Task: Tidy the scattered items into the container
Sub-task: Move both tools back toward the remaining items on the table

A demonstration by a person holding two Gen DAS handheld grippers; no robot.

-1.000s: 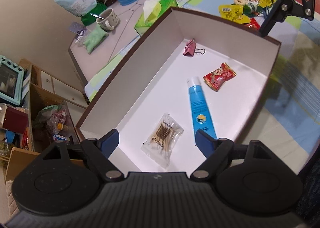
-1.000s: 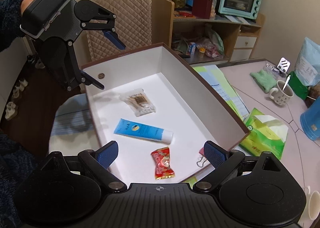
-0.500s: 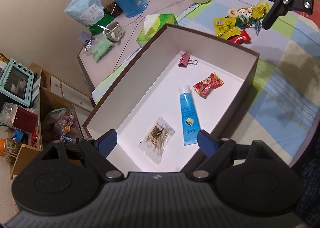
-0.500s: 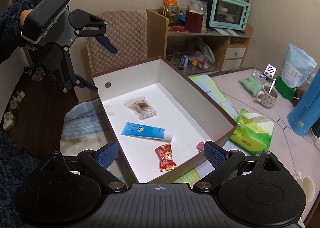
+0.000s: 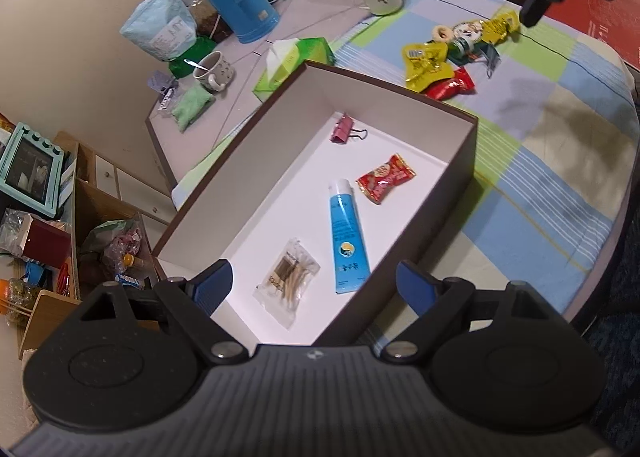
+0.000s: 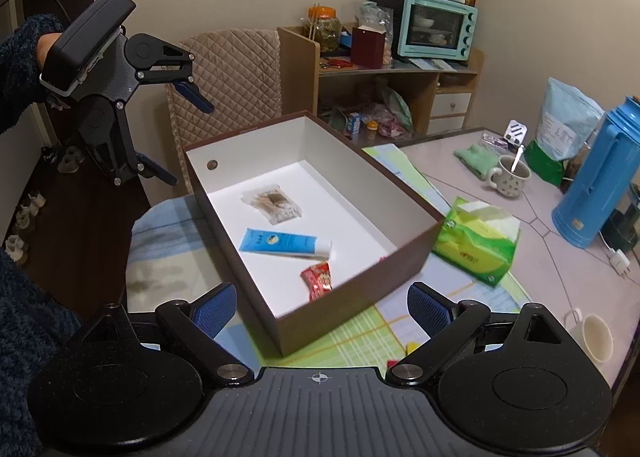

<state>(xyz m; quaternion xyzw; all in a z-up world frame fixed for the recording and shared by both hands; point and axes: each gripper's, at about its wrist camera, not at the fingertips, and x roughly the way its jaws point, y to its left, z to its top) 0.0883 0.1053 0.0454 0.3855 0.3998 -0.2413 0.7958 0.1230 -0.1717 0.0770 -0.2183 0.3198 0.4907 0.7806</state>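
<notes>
Pink binder clip (image 6: 383, 257) mostly behind box wall (image 6: 356, 299) (right wrist view), mug (image 6: 592, 337) partly hidden

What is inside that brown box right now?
The brown box holds a blue tube, a red candy wrapper, a pink binder clip and a packet of cotton swabs. In the right wrist view its near wall hides the clip.
</notes>
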